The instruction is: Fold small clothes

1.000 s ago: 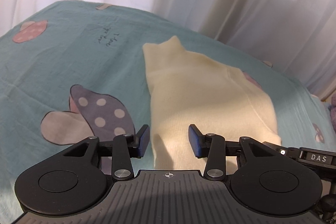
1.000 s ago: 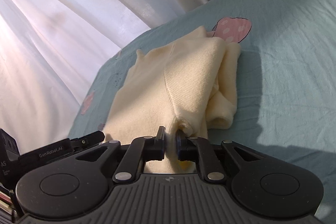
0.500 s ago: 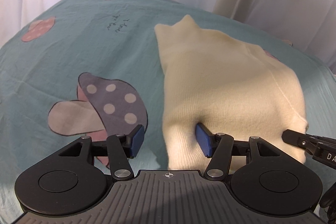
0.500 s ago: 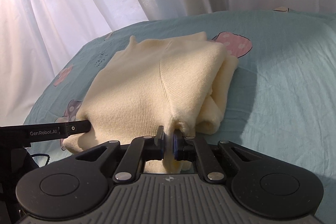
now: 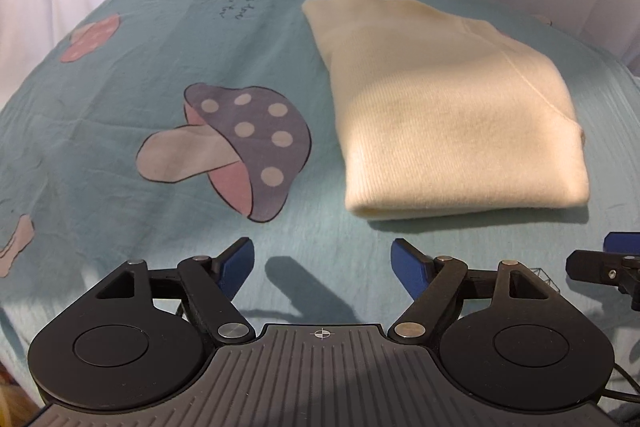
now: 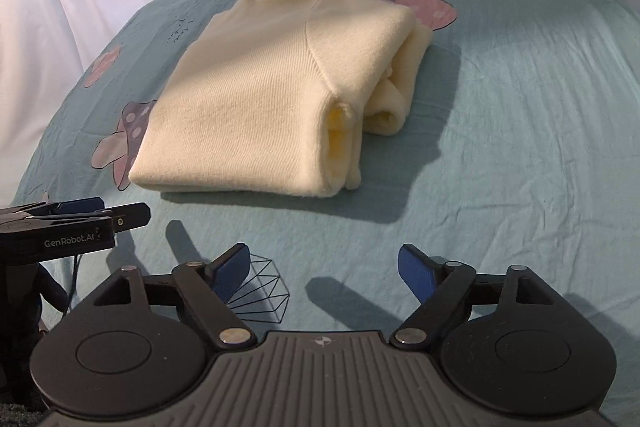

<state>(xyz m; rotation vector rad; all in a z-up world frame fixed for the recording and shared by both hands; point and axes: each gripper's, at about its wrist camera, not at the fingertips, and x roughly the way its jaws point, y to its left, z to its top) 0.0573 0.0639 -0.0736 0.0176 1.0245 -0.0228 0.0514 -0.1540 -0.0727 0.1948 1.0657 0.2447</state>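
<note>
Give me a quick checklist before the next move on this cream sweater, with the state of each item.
1. Left gripper clear of fabric: ok, jaws opening, nothing between them.
2. Right gripper clear of fabric: ok, jaws opening, nothing between them.
3. Cream sweater lying folded on the teal sheet: ok.
4. Right side tidy: not ok, a rolled sleeve bulges out.
5. Near edge straight: ok.
6. Layers underneath even: cannot tell.
</note>
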